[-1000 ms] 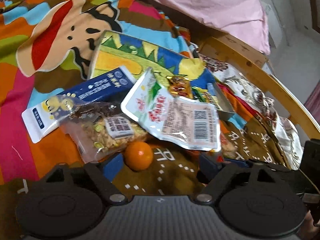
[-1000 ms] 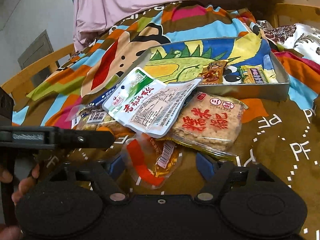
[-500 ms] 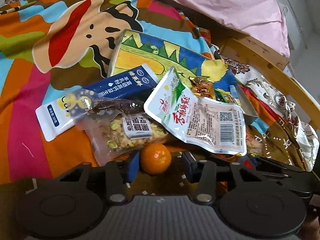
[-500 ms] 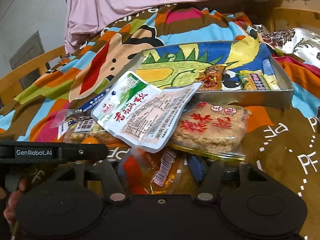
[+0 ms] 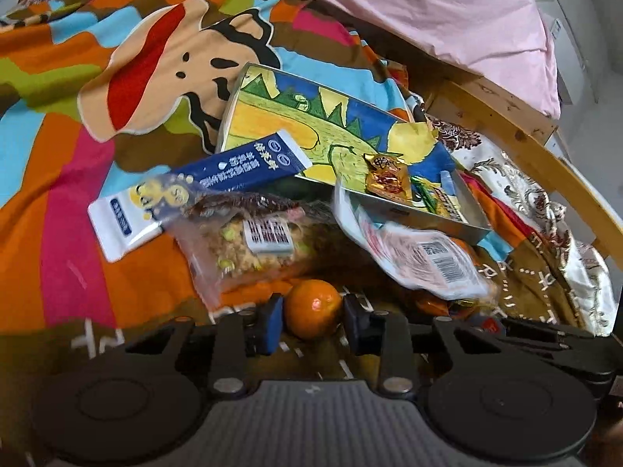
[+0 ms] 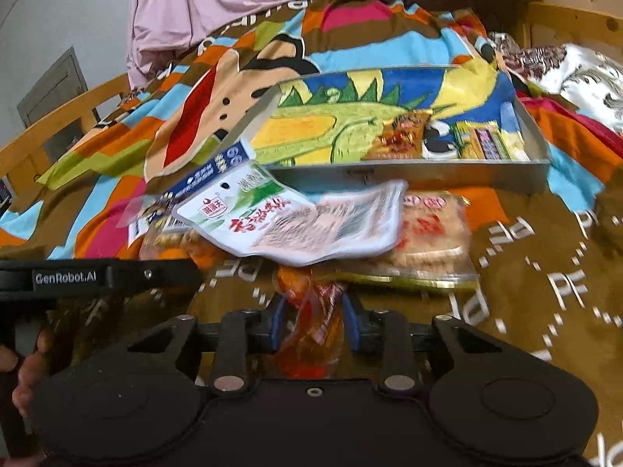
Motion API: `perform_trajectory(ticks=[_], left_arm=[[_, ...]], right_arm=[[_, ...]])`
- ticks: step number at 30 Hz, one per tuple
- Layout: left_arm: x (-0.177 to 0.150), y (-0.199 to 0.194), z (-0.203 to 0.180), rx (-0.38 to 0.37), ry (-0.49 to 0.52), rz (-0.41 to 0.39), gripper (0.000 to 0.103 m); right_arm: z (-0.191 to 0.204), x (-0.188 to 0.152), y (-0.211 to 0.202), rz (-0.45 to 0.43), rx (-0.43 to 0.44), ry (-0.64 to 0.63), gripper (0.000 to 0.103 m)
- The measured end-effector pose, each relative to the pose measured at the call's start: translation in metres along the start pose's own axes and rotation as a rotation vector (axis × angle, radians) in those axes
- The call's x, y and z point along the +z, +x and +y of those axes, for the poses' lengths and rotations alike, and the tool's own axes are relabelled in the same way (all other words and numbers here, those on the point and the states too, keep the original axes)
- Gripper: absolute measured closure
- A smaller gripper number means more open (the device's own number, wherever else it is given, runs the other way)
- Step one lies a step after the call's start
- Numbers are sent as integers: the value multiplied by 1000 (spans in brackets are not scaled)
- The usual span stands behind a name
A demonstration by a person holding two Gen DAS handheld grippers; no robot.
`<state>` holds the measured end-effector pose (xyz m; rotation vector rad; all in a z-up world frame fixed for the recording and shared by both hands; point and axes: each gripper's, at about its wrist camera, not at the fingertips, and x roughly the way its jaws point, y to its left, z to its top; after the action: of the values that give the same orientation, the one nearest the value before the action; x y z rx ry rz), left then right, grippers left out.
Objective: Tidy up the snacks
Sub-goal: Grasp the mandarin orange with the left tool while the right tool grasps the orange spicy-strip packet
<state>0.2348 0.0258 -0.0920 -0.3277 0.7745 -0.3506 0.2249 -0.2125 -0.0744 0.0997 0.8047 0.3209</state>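
Observation:
My left gripper (image 5: 311,317) is shut on a small orange mandarin (image 5: 313,307), its blue pads touching both sides. My right gripper (image 6: 313,319) is shut on a clear orange-red snack packet (image 6: 311,327). A pile of snacks lies ahead: a white-green pouch (image 6: 288,222), a rice-cracker pack (image 6: 432,237), a clear nut bag (image 5: 257,245) and a blue-white sachet (image 5: 206,186). Behind them is a shallow metal tray (image 6: 409,175) with a dinosaur picture, holding a few small packets (image 6: 401,136) at its right end.
Everything lies on a colourful cartoon blanket (image 5: 78,136). A pink sheet (image 5: 428,4) is bunched at the back. A wooden chair rail (image 5: 537,155) curves along the right. The left gripper's body (image 6: 97,276) crosses the right wrist view at left.
Both grippers closed from open: the left onto the mandarin, the right onto the orange-red packet. The white-green pouch shifted and is blurred.

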Motion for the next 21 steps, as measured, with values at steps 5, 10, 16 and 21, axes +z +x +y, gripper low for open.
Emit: perform_trajectory(ticks=[5,10,16,21], left_arm=[[-4,3,2,-5,-11,28,67],[-4,5,1,-1,-5,39,67],[-4,6,2,-1,-9,40,67],[-5,6,2,3,-12,38,67]], right_arm=[[2,0,6,-5,13,-19,58],[3,5,21,-38,30,-36,44],[-9,8,28,-82,138,46,23],[-19,13,30,-90,146,134,27]])
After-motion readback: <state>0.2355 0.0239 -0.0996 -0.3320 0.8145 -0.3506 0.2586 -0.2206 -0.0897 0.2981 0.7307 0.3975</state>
